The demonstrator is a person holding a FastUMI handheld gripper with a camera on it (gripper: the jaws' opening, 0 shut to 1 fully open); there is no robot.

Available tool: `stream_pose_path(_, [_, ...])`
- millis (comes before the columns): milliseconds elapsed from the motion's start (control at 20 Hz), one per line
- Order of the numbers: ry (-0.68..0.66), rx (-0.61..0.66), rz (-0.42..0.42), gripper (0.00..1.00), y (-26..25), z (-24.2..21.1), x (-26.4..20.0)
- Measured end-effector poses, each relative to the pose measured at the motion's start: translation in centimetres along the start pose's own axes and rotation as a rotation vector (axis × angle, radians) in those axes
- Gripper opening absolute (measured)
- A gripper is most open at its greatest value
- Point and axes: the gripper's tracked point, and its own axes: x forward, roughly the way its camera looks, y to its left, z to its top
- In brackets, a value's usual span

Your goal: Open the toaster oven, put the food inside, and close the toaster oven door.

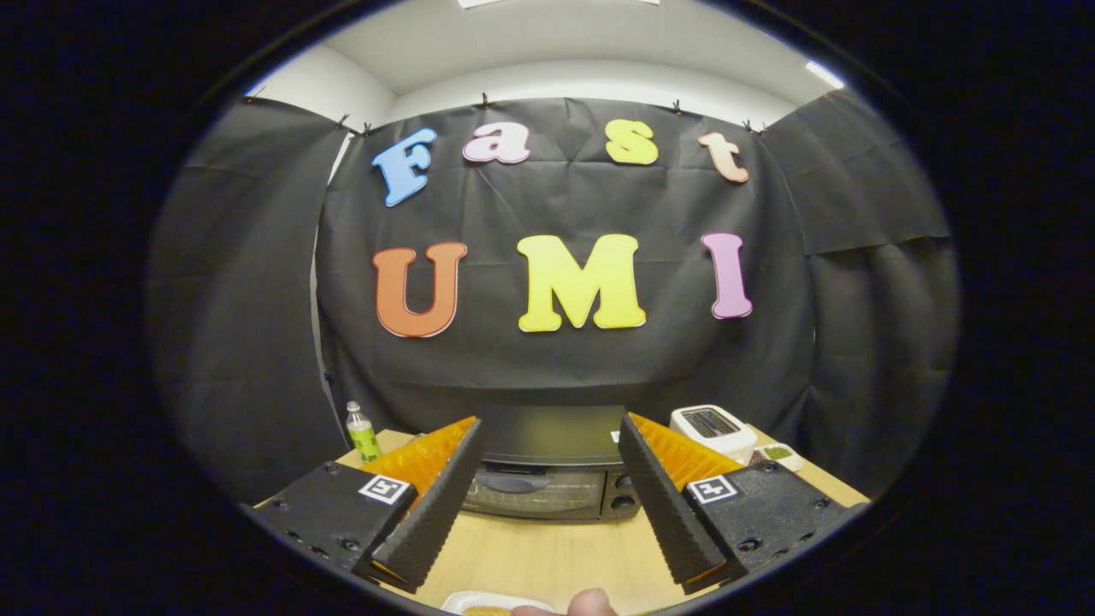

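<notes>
Beyond the wide-spread gripper [547, 436] (nothing held) sits a boxy toaster oven [547, 475]

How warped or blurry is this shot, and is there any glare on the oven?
Gripper view: fisheye bending bows the wooden table and the wall; the black toaster oven, seen between the open gripper fingers, looks sharp, with faint sheen on its glass door.

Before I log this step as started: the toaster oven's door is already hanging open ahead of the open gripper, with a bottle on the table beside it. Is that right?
Not quite. The gripper view shows the toaster oven with its door shut, handle up against the front. The rest holds: the gripper is open with the oven beyond its fingers, and the bottle stands on the table beside it.
</notes>
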Motion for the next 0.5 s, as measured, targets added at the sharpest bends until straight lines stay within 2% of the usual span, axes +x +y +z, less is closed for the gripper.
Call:
stream_pose_path(150, [0.046,0.030,0.036,1.00,2.1,-2.3,4.4])
stream_pose_path(500, [0.087,0.004,-0.002,1.00,3.7,-8.5,13.6])
